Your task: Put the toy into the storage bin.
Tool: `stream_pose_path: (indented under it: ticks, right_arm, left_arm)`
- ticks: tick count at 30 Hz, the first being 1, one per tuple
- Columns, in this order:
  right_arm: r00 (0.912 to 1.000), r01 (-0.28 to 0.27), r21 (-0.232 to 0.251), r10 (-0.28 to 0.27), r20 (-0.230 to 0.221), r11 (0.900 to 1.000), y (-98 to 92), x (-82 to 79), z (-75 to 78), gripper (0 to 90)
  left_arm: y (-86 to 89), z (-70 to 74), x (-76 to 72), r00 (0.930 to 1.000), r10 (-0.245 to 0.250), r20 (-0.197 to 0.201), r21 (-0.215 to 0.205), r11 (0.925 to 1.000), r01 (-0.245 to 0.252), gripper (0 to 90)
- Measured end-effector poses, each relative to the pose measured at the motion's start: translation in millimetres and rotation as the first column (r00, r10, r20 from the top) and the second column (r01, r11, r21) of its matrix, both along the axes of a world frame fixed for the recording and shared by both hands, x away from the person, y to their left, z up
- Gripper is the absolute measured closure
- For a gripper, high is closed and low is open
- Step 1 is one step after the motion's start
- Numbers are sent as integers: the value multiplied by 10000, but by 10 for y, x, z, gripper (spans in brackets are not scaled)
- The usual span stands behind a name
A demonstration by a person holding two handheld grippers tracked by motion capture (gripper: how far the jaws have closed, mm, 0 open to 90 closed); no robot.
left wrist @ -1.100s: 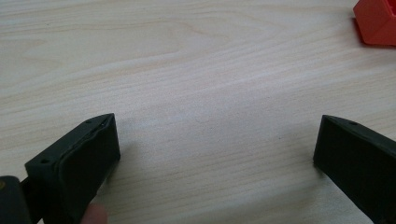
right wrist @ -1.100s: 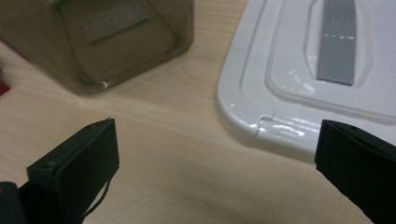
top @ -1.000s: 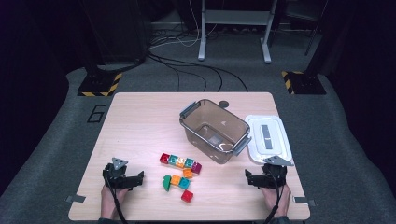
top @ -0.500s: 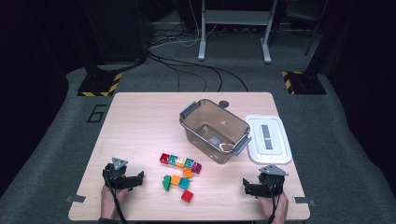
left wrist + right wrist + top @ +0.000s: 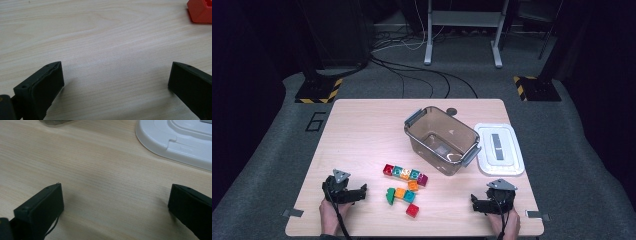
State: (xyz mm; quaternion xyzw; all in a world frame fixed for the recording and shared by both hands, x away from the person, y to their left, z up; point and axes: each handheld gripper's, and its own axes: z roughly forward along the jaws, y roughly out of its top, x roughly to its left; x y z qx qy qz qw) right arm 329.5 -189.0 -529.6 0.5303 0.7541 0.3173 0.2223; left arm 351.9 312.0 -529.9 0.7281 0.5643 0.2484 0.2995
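Left tool (image 5: pixel 360 192) jaws spread, resting on worktop (image 5: pixel 362 135), coloured blocks (image 5: pixel 406 182) just ahead of it, right tool (image 5: pixel 475 202) jaws spread, white lid (image 5: pixel 499 148) just beyond.

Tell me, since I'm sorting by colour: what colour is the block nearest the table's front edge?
Red; the block shows best in the high view.

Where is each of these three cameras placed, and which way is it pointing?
High view: above the person's side, looking forward and down on the table; hands, left gripper and right gripper show.
Left gripper view: rides that gripper, faces bare wood between open jaws; red block at top right.
Right gripper view: rides that gripper, faces the white lid.
Shared: the lid shows in the high view too.
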Motion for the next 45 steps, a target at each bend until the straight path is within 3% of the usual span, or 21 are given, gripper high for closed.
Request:
stream_pose_path:
  ticks: [8, 14, 19, 29, 36, 45]
  right_arm:
    - [10000, 4, -16, -4, 13, 10000, 2, -2, 0, 0]
    - [10000, -2, -13, 2, 12, 10000, 1, -1, 0, 0]
    - [10000, 1, -15, -1, 17, 10000, 2, -2, 0, 0]
    - [10000, 21, -39, -20, 38, 10000, 4, -3, 0, 0]
    - [10000, 12, -37, -11, 41, 10000, 4, -3, 0, 0]
    - [10000, 2, -31, -2, 33, 10000, 2, -2, 0, 0]
  left_arm:
    - [-50, 110, -91, 9992, -309, 257, -605, 9976, 324, 0]
    - [-125, 164, -213, 9977, -557, 387, -814, 9950, 587, 1]
    - [-240, 199, -293, 9941, -1018, 360, -982, 9896, 1049, 0]
    - [-466, 304, -378, 9850, -1588, 679, -1272, 9778, 1664, 0]
    - [-650, 290, -390, 9779, -2024, 519, -1371, 9685, 2078, 0]
    - [-753, 247, -379, 9725, -2310, 295, -1386, 9626, 2328, 0]
